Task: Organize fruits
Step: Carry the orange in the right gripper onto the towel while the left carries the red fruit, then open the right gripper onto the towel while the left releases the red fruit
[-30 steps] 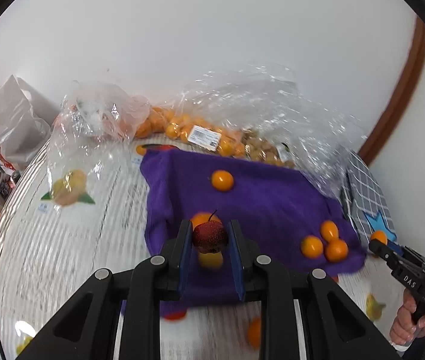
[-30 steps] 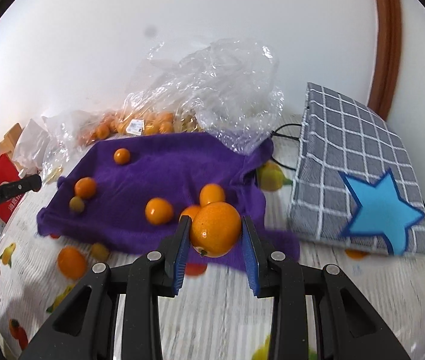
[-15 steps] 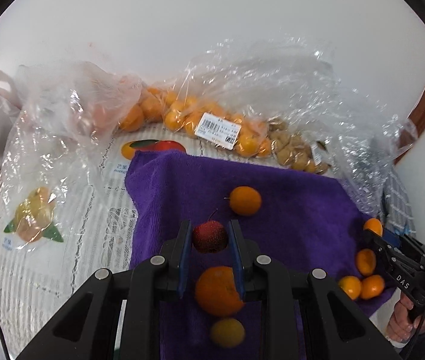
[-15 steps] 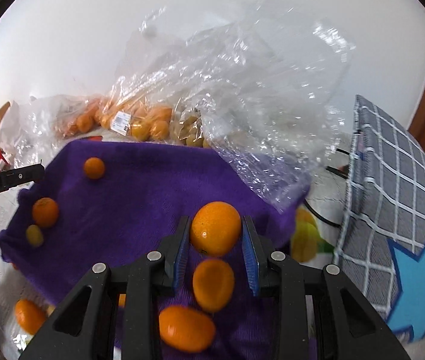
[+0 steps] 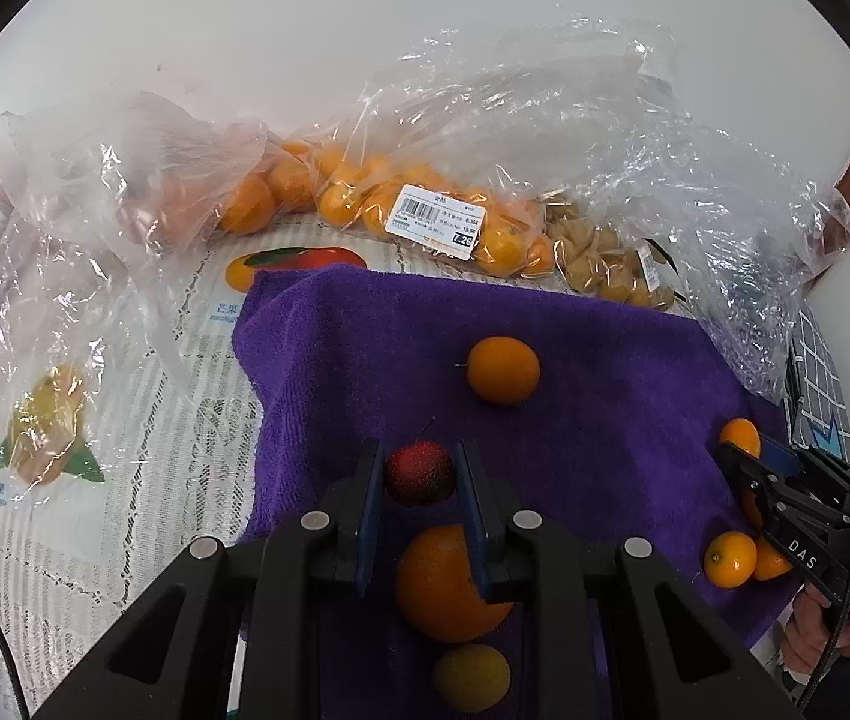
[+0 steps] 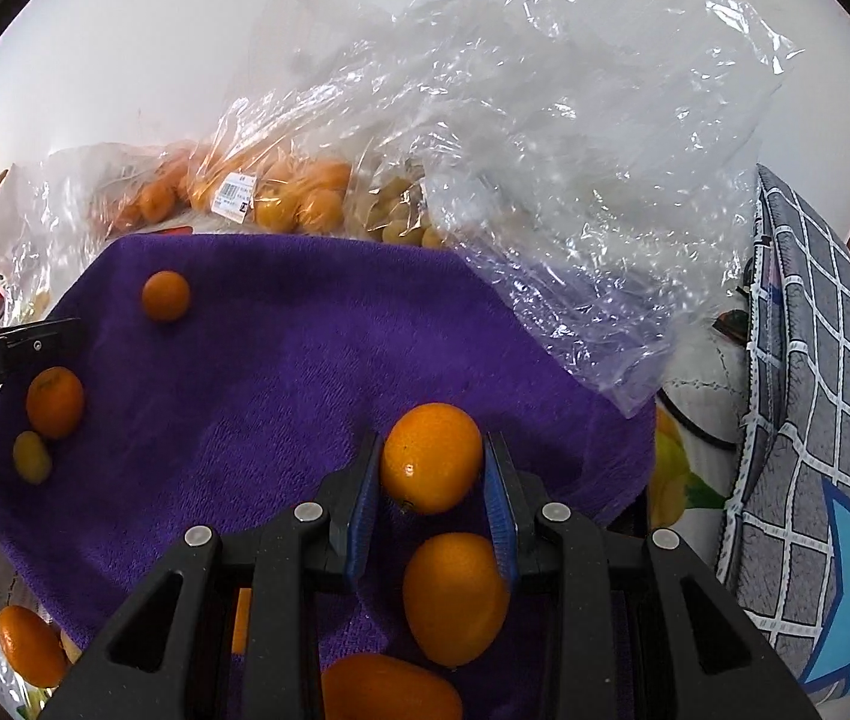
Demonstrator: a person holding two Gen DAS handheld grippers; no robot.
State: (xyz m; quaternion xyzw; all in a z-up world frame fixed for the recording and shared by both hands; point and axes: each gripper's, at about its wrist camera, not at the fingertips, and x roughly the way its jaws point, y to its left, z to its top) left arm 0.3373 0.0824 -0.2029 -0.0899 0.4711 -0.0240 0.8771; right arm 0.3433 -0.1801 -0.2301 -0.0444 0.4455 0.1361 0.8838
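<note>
The left gripper (image 5: 420, 474) is pinching a small red fruit (image 5: 420, 473) with a thin stem between its two blue pads. It holds the red fruit above the purple towel (image 5: 604, 360), near the towel's left side. Under the left gripper, a big orange (image 5: 445, 585) and a small yellow fruit (image 5: 471, 677) lie on the towel. A little past the red fruit, one more orange (image 5: 502, 370) sits alone on the towel. The right gripper (image 6: 432, 468) is pinching a round orange (image 6: 430, 465) between its blue pads. It holds that orange over the right part of the purple towel, close to the towel's edge. Below the right gripper, two more oranges (image 6: 454, 597) lie on the towel, one just behind the other. On the far left of the towel, seen from the right wrist view, there is a small orange (image 6: 165, 295), a bigger orange (image 6: 54, 401), and a little yellow fruit (image 6: 32, 456) touching it. Behind the towel, clear plastic bags (image 5: 365, 180) hold lots of oranges, and one bag has a white price sticker (image 5: 435, 222). A big crinkly clear bag (image 6: 574, 180) lies over the towel's back right corner. A grey checked bag with a blue star (image 6: 814, 450) sits to the right of the towel. The counter (image 5: 125, 510) has a white cloth with fruit pictures on it.
</note>
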